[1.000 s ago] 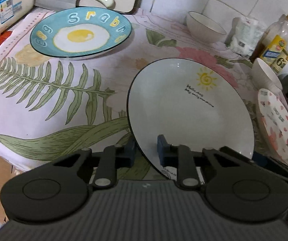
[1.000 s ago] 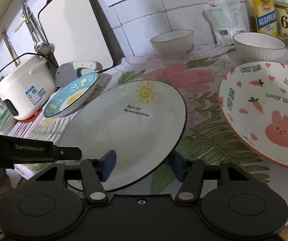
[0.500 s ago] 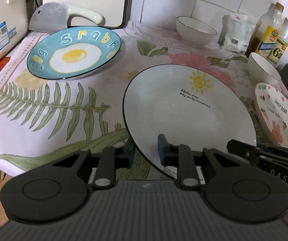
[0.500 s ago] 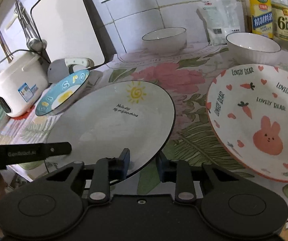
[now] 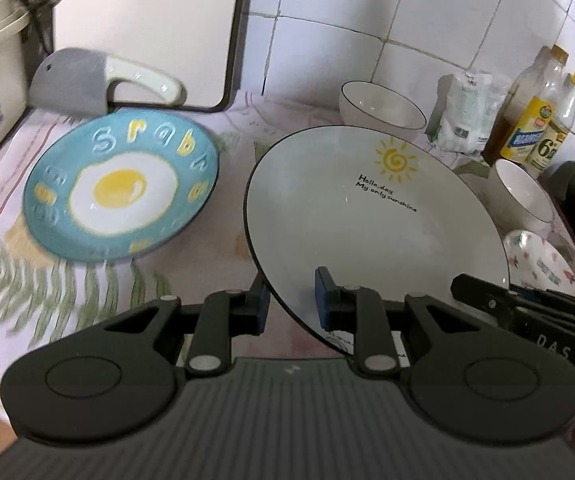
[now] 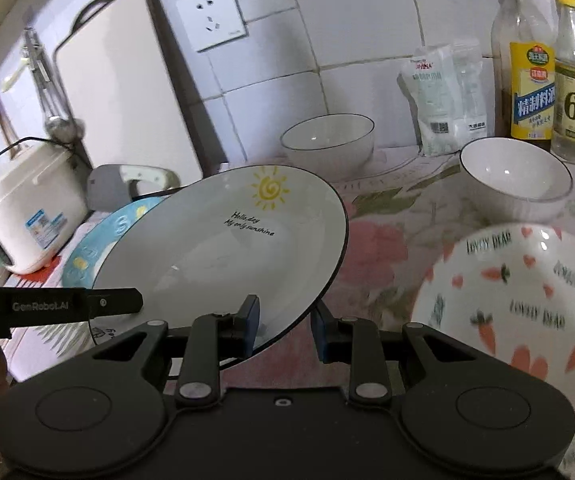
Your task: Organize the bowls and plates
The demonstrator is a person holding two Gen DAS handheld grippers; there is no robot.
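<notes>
Two grippers hold one white plate point(image 5: 371, 220) between them, the one with a yellow sun and a line of black script printed near its far rim. The left gripper point(image 5: 290, 300) is clamped on the plate's near edge, one blue pad under the rim and the other on the upper face. The right gripper point(image 6: 284, 322) grips the same plate at another stretch of its near edge, its left pad on the white face and its right pad below the black rim. The plate sits tilted, raised off the flowered cloth point(image 6: 387, 248), its far rim higher than the part between the fingers. Beyond and to the left of the left gripper's fingers lies a blue plate point(image 5: 121, 184) with a fried egg painted on it, flat on the cloth, and in the right wrist view the white plate's left side overlaps it. To the right of the right gripper's fingers rests a bowl-like dish point(image 6: 527, 300) printed with carrots and hearts. Past the white plate's far rim stand two white bowls point(image 6: 327, 138), one by the tiled wall and one point(image 6: 515, 176) nearer the two bottles point(image 6: 531, 80). A cleaver point(image 5: 87, 84) lies behind the blue plate, by a chopping board point(image 5: 147, 28) leaning on the wall.
</notes>
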